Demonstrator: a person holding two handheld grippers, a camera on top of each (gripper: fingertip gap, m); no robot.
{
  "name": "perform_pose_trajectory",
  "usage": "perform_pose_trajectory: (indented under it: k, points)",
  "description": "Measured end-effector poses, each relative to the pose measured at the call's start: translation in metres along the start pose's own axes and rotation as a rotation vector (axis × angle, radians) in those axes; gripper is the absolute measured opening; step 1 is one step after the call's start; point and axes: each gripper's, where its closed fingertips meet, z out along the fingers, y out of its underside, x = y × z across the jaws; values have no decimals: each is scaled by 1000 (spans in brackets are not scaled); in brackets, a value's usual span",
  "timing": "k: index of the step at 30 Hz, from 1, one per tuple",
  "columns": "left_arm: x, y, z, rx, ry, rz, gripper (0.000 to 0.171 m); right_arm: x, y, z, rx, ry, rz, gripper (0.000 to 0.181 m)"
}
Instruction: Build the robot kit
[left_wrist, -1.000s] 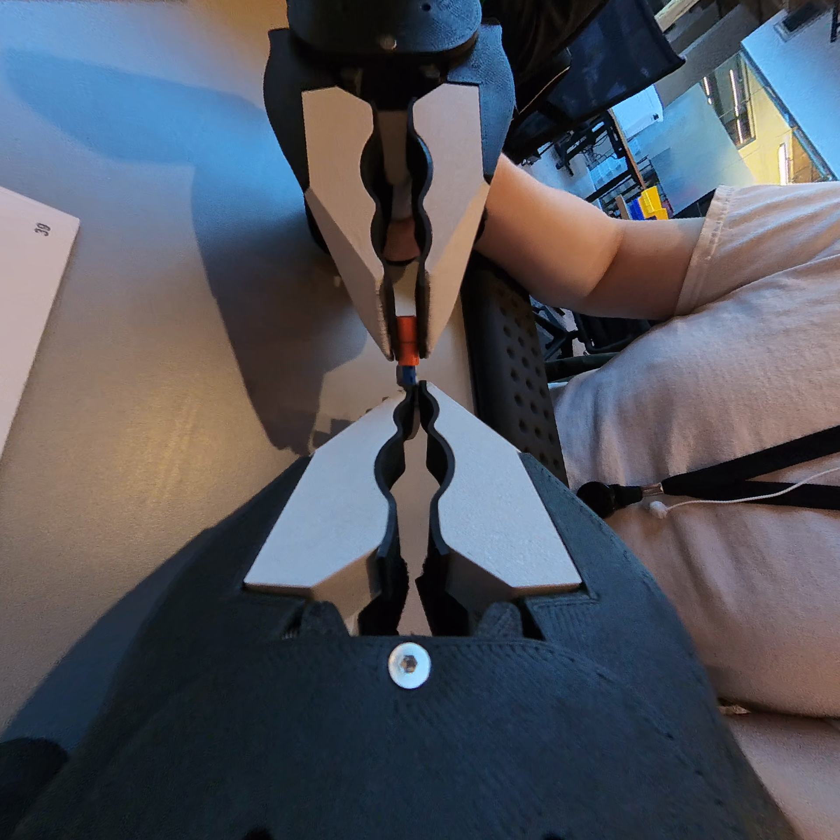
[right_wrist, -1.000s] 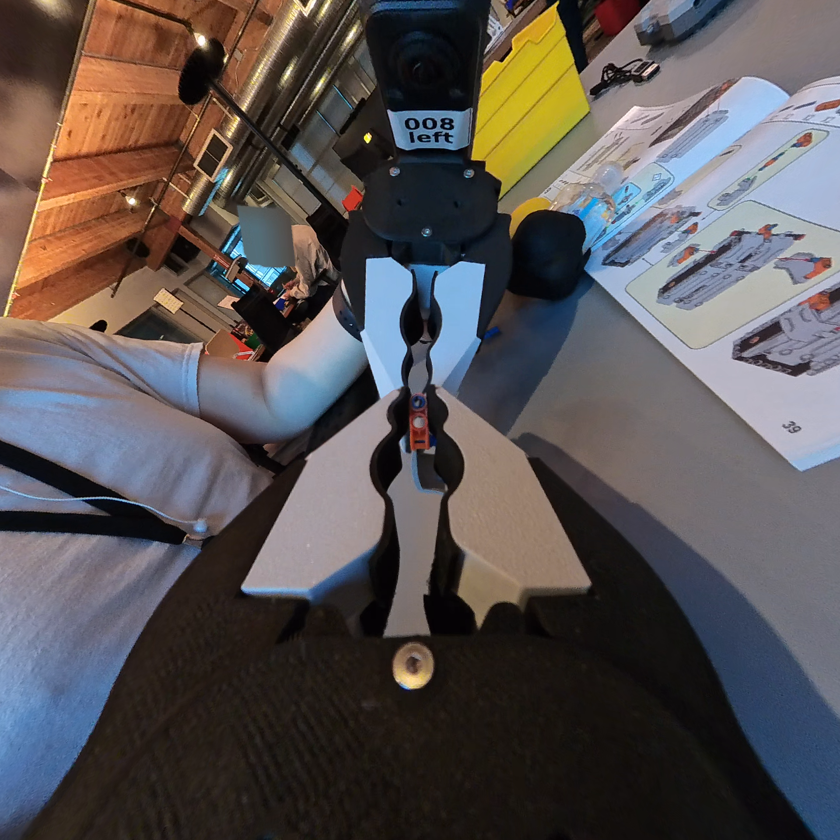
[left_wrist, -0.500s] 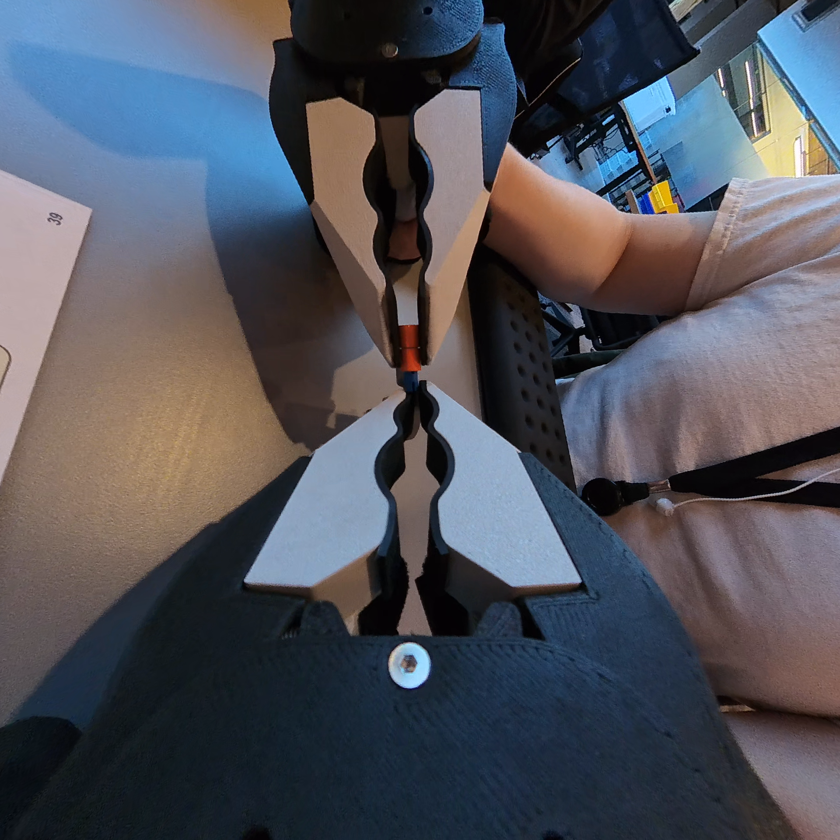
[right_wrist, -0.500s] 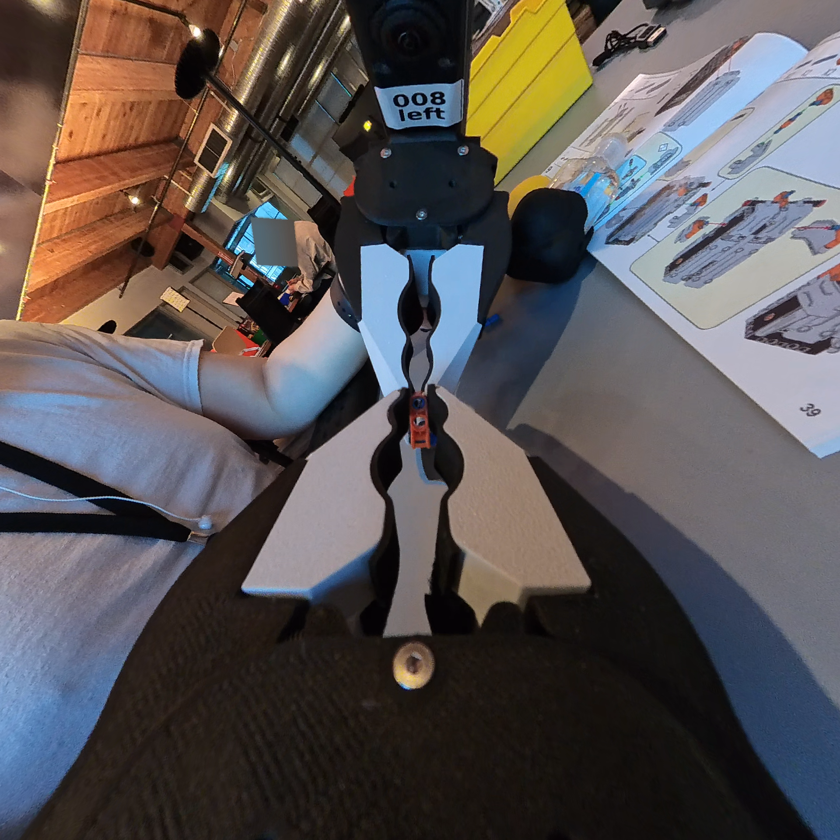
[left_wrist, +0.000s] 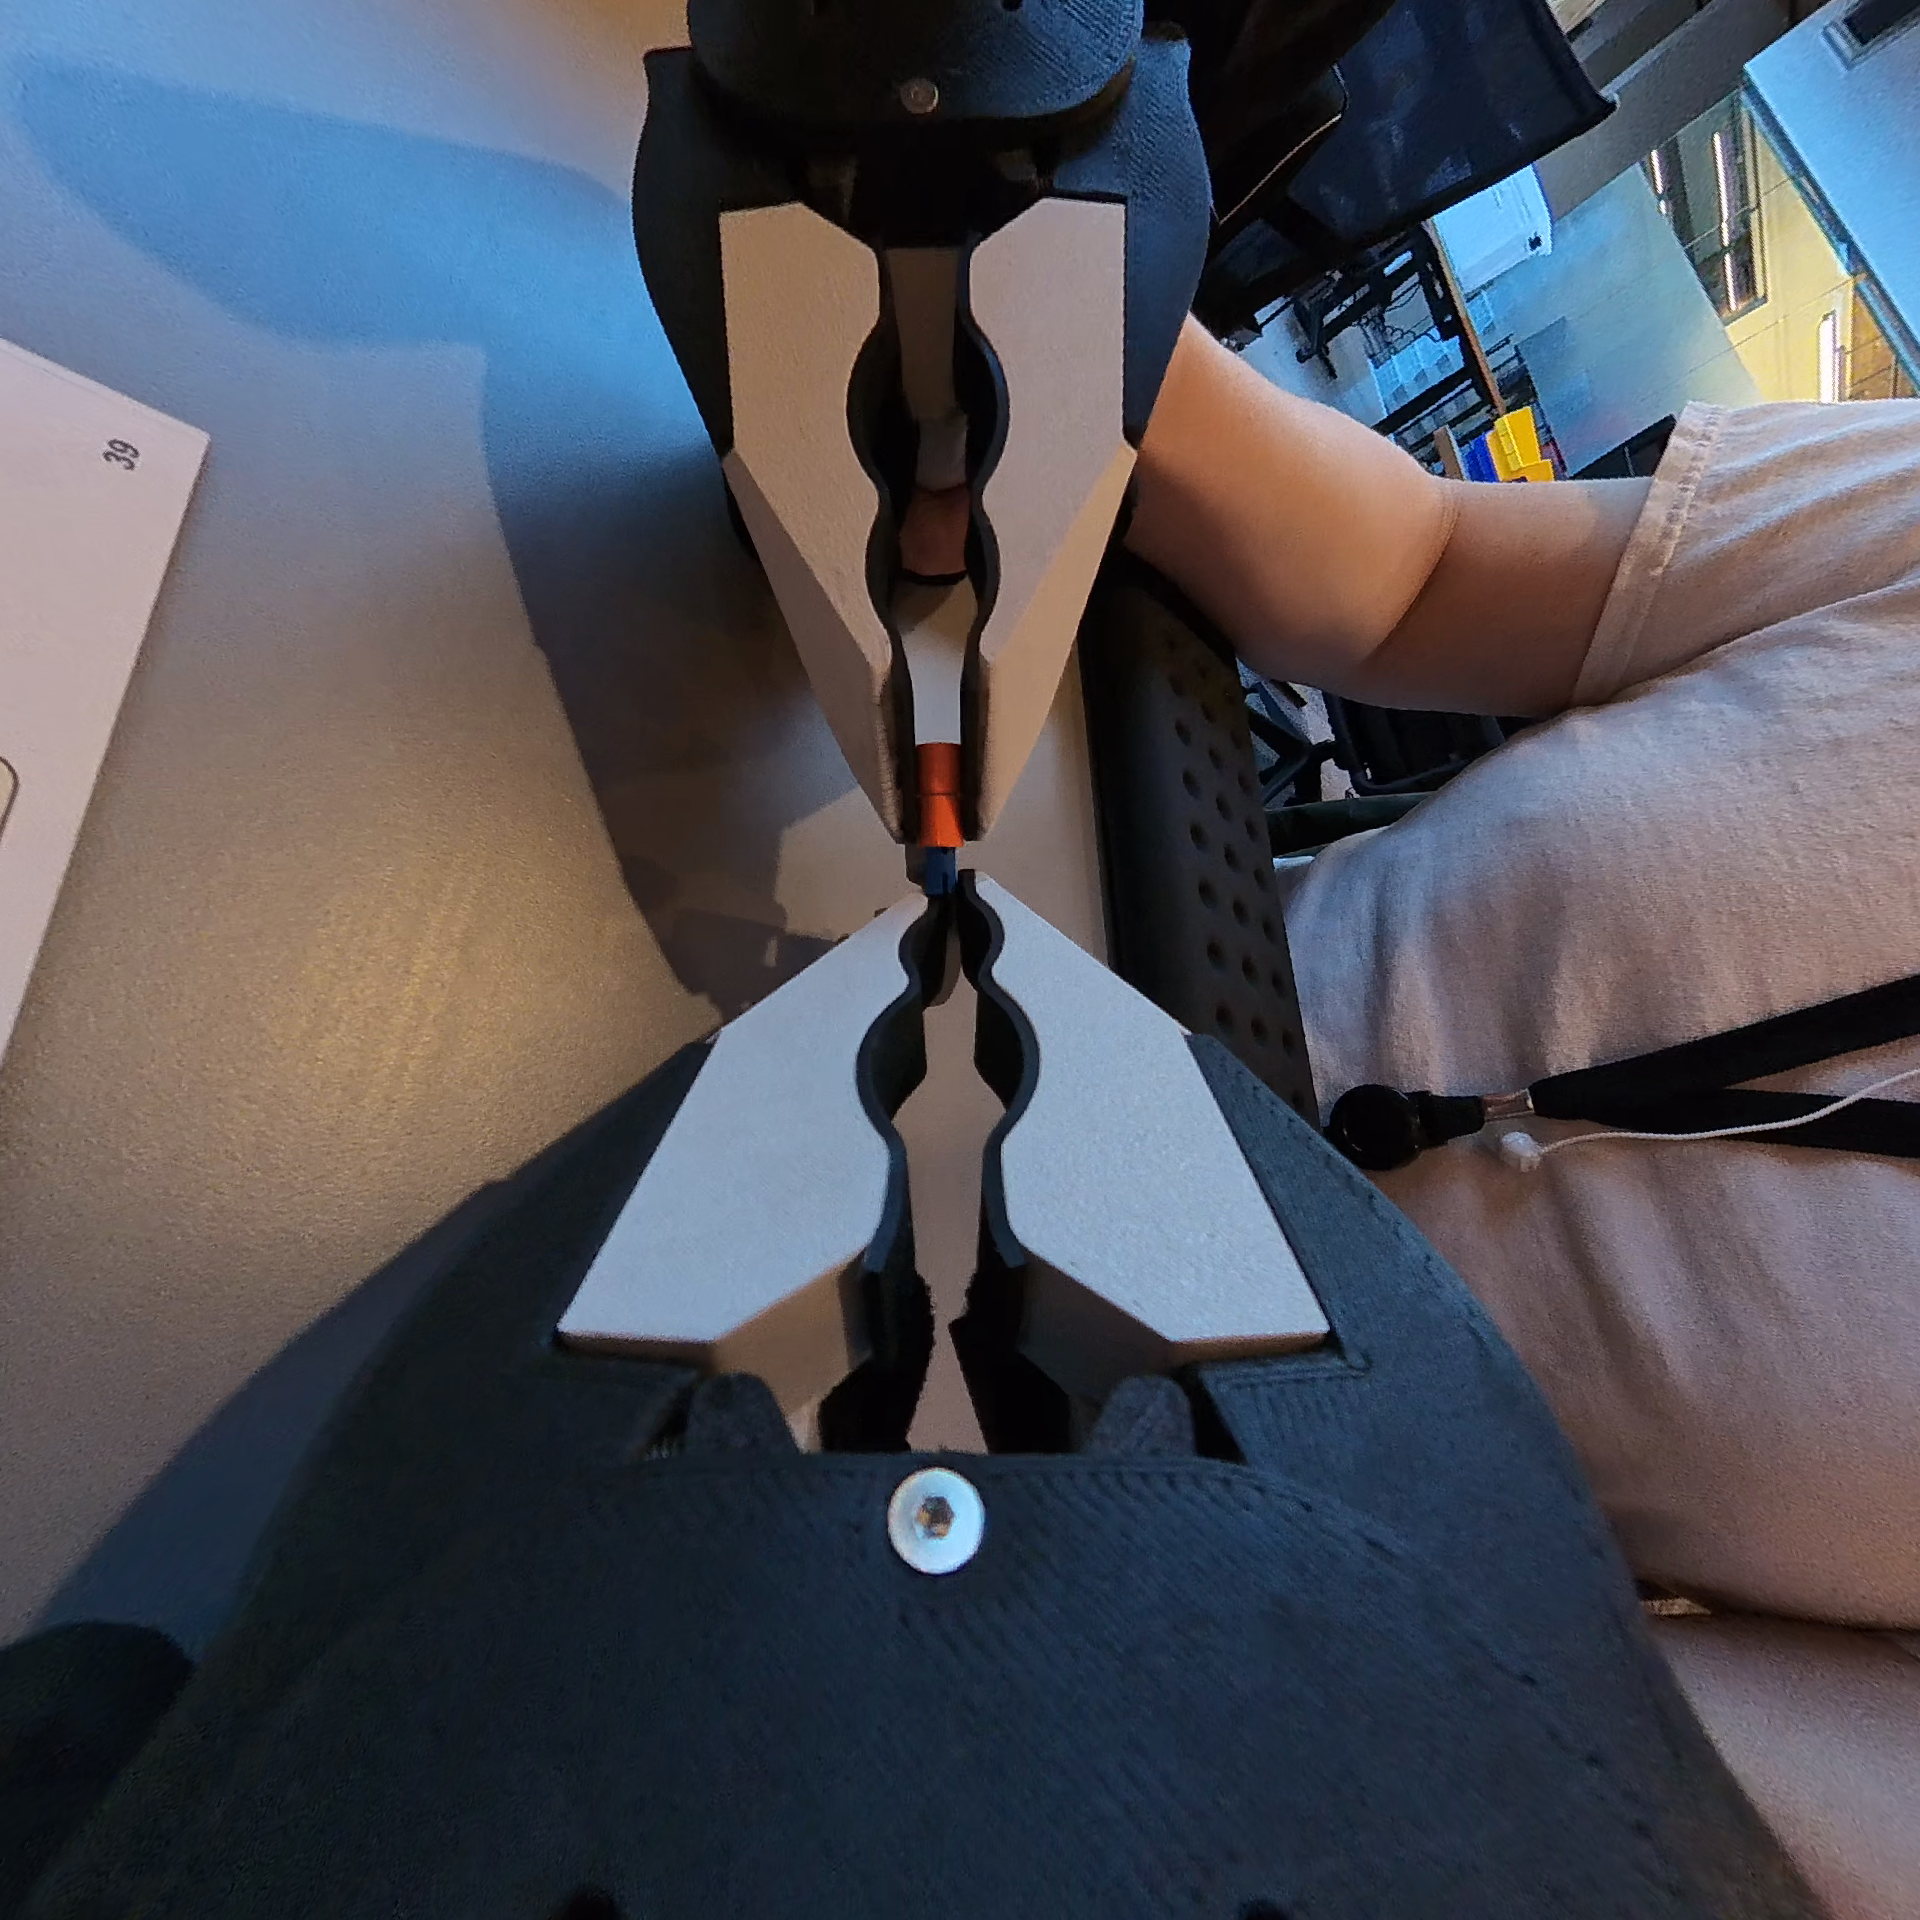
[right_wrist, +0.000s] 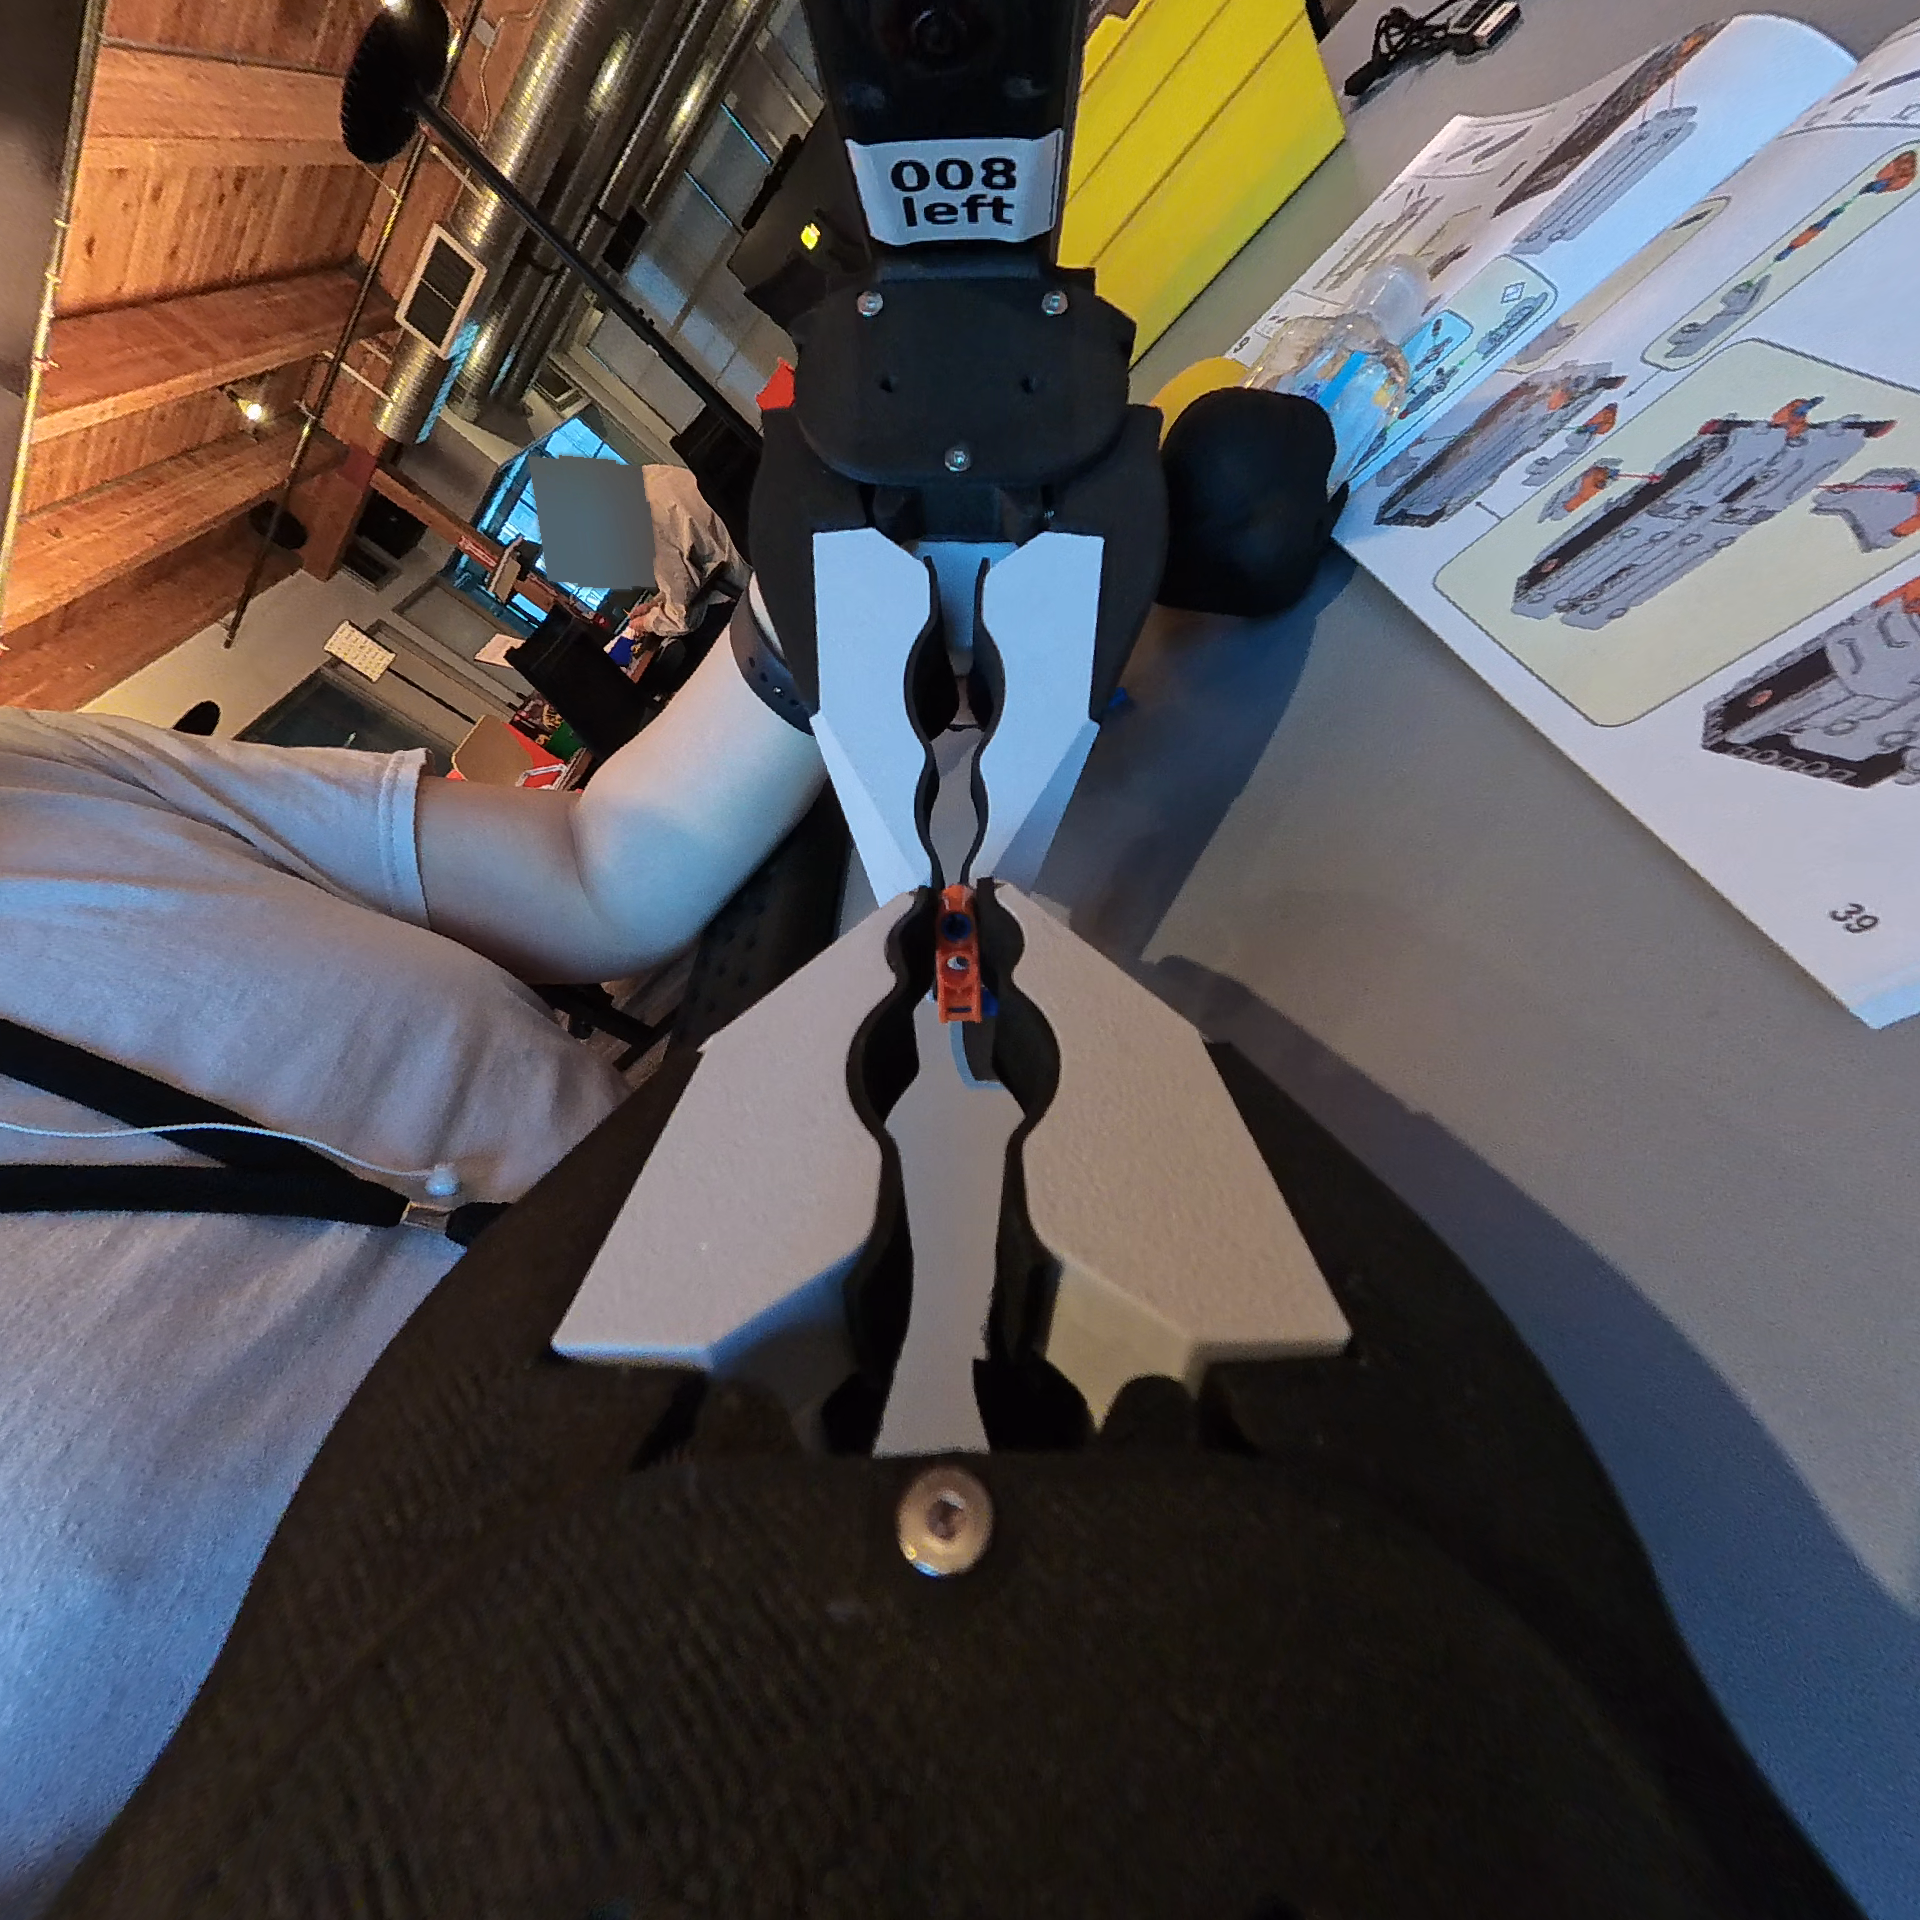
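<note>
My two grippers meet tip to tip above a grey table (left_wrist: 312, 935). My right gripper (right_wrist: 951, 902) is shut on a small orange connector piece (right_wrist: 957, 966), which also shows in the left wrist view (left_wrist: 940, 795) between the far gripper's fingers. A short blue pin (left_wrist: 938, 871) sticks out of the orange piece toward my left gripper (left_wrist: 940, 902), which is shut on the pin's end. In the right wrist view the left gripper (right_wrist: 948, 875) points at me and its tips touch the orange piece.
An open instruction booklet (right_wrist: 1662, 540) lies on the table; its corner shows in the left wrist view (left_wrist: 73, 644). A yellow bin (right_wrist: 1195, 145), a plastic bottle (right_wrist: 1340, 353) and a black round object (right_wrist: 1247, 520) stand farther off. The person's arm (left_wrist: 1351, 561) and torso are close by. Left and right tips are no more than a few centimetres apart.
Both grippers stay tip to tip on the same parts. The pair has drifted slightly over the table; the booklet corner sits a little farther into the left view.
</note>
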Motion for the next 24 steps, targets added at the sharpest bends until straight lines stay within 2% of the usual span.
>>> perform_pose_trajectory:
  k: [24]
  points:
    - [-2,2,1,-3,-13,-3,0,2,5,2,-30,23,-12,6]
